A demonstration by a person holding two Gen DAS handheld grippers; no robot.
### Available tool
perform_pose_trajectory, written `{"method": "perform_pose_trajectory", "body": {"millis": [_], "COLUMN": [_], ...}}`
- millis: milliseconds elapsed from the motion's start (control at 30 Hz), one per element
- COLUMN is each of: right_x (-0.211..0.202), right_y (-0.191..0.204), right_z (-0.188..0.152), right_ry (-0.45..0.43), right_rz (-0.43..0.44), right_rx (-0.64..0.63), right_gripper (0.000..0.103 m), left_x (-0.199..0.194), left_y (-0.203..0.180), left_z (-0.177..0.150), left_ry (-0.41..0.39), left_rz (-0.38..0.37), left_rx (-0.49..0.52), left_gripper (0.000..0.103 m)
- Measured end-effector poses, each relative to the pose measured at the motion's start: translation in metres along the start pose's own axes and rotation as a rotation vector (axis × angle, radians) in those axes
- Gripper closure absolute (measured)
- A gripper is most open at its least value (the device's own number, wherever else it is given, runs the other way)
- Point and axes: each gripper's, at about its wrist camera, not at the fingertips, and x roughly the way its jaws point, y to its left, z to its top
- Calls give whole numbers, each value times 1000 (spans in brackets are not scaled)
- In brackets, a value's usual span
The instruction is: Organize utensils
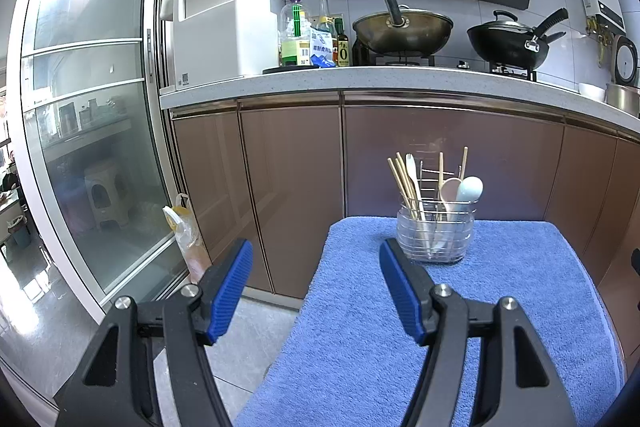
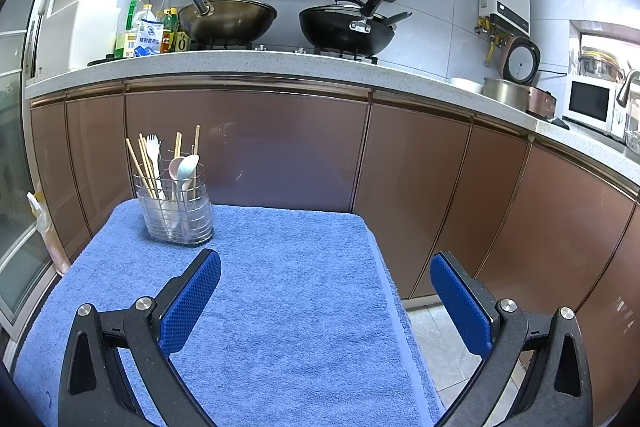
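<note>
Chopsticks (image 1: 402,179), a white fork (image 1: 412,171) and two spoons (image 1: 460,189) standing upright in a clear wire-framed holder (image 1: 436,237), at the far edge of the blue towel (image 1: 360,327) over the desk, likely kept tidy there. Left hand-held gripper (image 1: 316,291) and right hand-held gripper (image 2: 326,301) spread apart, empty, well short of the holder. Nothing loose on the towel.

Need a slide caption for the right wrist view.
Open right gripper above a blue towel; utensil holder stands at its far left.
</note>
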Motion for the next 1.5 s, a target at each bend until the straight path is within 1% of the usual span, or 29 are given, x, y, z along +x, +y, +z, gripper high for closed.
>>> {"method": "perform_pose_trajectory", "body": {"millis": [933, 1500], "right_x": [1, 0], "right_y": [-1, -1], "right_z": [-3, -4], "right_ry": [3, -2], "right_rz": [3, 2], "right_rx": [4, 7], "right_gripper": [0, 0], "left_x": [1, -3], "left_y": [1, 5], "left_z": [-2, 1], "left_ry": [9, -10], "left_rz": [-7, -37], "left_rx": [6, -16], "left_gripper": [39, 39]}}
